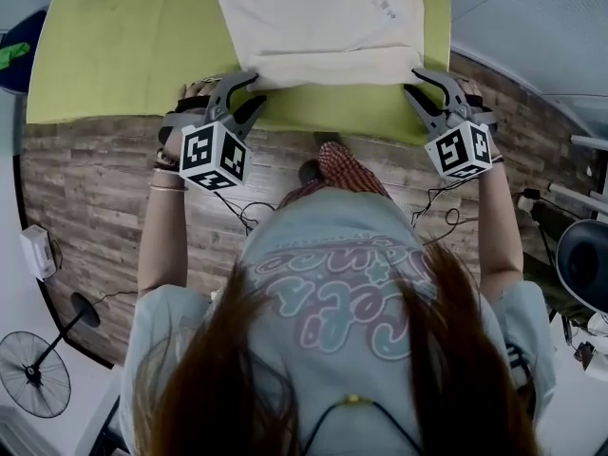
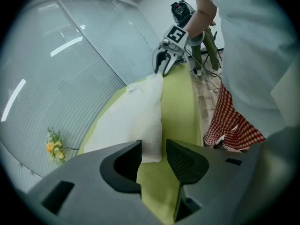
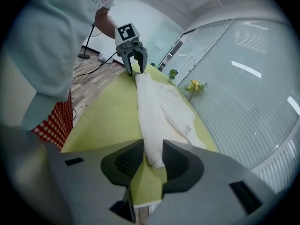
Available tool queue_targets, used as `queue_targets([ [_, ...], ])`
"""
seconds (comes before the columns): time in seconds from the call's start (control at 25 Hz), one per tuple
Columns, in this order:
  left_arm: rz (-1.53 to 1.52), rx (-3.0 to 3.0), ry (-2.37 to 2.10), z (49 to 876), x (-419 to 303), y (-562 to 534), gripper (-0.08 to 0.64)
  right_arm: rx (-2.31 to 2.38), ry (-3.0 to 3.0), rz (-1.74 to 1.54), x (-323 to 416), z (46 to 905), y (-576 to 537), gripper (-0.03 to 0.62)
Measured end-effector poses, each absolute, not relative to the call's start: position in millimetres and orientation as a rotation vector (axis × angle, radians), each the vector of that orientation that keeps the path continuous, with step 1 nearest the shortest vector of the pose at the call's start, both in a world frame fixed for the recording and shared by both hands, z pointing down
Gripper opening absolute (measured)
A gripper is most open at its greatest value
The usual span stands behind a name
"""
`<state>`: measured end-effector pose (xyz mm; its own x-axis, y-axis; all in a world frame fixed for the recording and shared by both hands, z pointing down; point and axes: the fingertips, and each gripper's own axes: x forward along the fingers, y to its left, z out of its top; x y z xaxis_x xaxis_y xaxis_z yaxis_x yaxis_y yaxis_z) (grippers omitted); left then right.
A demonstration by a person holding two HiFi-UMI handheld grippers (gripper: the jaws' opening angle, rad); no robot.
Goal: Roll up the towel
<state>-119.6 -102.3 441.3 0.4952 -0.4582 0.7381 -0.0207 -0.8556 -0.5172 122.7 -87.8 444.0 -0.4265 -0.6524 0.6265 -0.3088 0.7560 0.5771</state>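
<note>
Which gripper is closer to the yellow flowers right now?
Left. The left gripper is at the towel's near corner on the flowers' side; the right gripper is at the opposite near corner, farther away.

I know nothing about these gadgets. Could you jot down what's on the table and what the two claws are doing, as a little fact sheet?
surface: wood-plank table covered by a lime-green cloth mat
item: white fabric towel lying on the mat, its near edge thickened as if partly rolled
left gripper: jaws apart, a near corner of the towel between them, not squeezed
right gripper: jaws closed on the towel's other near corner
extras: small bunch of yellow flowers on the far side, near the glass wall
</note>
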Motion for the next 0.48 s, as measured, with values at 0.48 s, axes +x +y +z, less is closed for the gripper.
queue_targets([
  [0.48,-1.353,-2.394,0.496,439,-133,-83,0.043,0.821,-2.074,-0.434,129,444,-56,0.021],
])
